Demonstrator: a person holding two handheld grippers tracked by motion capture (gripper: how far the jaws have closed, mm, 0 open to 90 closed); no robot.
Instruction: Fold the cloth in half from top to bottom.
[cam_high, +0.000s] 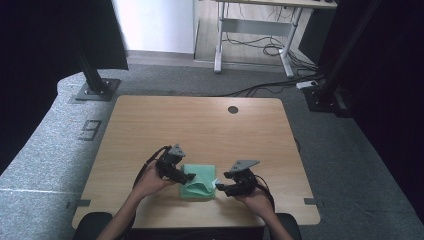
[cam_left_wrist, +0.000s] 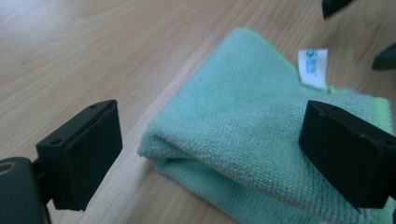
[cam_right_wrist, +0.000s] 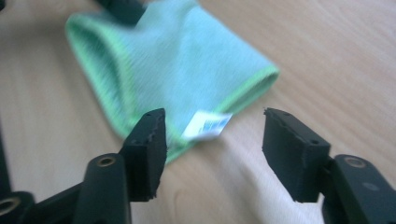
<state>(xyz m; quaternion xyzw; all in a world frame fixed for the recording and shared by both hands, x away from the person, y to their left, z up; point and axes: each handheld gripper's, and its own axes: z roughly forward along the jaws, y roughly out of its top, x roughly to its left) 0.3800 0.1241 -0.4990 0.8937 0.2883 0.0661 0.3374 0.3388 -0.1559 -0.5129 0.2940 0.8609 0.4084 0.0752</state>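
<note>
- From the high view we see a folded green cloth (cam_high: 199, 181) lying on the wooden desk (cam_high: 200, 125), near its front edge and about midway between the two front corners.
- Our left gripper (cam_high: 186, 176) reaches over the cloth's left edge, and our right gripper (cam_high: 220, 187) sits just beside the cloth's right front corner; the jaws are too small here for us to judge their gap.
- In the left gripper view, our left gripper (cam_left_wrist: 210, 149) has its jaws spread wide, with the rounded fold of the cloth (cam_left_wrist: 252, 126) between them; the pads do not press on it, so nothing is grasped.
- A white label (cam_left_wrist: 313, 67) sticks out at the cloth's far edge there.
- In the right gripper view, our right gripper (cam_right_wrist: 214, 140) is released, its jaws apart over bare desk (cam_right_wrist: 336, 56); the label (cam_right_wrist: 207, 125) lies just beyond the gap.
- The cloth (cam_right_wrist: 187, 60) lies flat ahead of those jaws, free of their pads.
</note>
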